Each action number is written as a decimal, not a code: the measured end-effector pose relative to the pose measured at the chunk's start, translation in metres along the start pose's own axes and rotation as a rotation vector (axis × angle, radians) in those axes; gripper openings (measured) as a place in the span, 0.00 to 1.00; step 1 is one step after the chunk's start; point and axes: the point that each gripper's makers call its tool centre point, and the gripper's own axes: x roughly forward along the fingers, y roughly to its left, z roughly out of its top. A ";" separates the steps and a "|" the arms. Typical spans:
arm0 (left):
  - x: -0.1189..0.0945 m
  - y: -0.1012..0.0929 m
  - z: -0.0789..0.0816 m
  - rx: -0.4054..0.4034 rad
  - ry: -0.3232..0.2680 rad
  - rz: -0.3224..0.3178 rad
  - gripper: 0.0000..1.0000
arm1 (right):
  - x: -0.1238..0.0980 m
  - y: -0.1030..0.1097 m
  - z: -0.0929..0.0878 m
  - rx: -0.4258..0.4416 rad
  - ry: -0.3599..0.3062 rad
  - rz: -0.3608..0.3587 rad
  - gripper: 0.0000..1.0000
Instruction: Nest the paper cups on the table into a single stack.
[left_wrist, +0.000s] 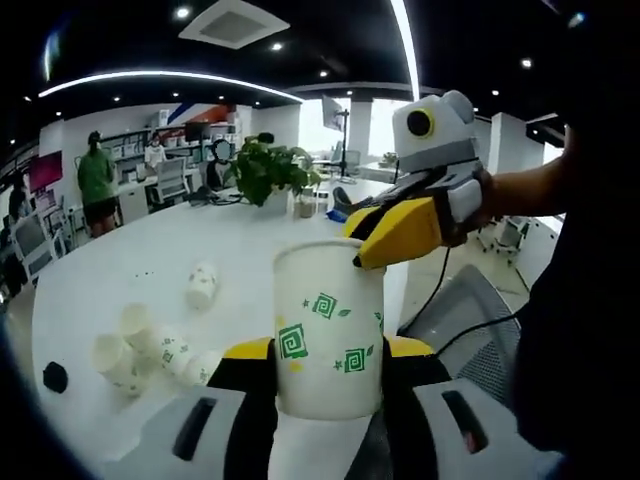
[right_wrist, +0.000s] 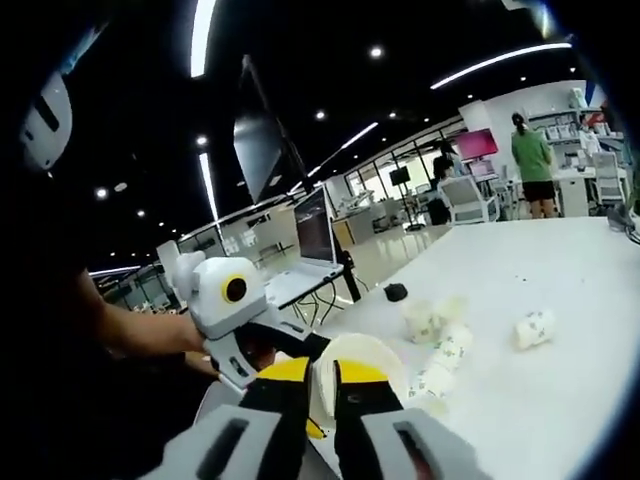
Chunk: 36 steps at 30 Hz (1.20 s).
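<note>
Held cup, upright at lower centre of the left gripper view, is clamped between the jaws of the left gripper; long axis runs vertical in frame, open mouth up. Right gripper enters from the upper right, its yellow tip touching the cup rim on the right side. In the right gripper view, the right gripper is seen narrowed on a thin white cup wall at lower centre; whether a second cup is pinched or only the held cup's rim cannot be told. Left gripper appears at left of that frame, just beside.

Loose cups lie on their sides on the white worktop, lower left, w/ one cup apart, further up. Same cluster shows right of centre in the right gripper view, well apart from both grippers. Judgement: loose cups lie nearer the left side; reach needed either way. Background persons and a plant are resolved in the left gripper view.
</note>
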 end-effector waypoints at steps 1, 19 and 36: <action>0.001 -0.001 -0.001 0.006 0.002 -0.001 0.39 | 0.001 0.001 -0.001 0.007 0.003 0.005 0.02; 0.004 -0.006 -0.007 0.024 0.024 -0.017 0.40 | 0.003 0.006 -0.009 0.050 0.036 0.035 0.00; -0.002 0.005 -0.019 0.018 0.030 0.024 0.55 | 0.003 0.001 -0.009 0.007 0.063 0.011 0.00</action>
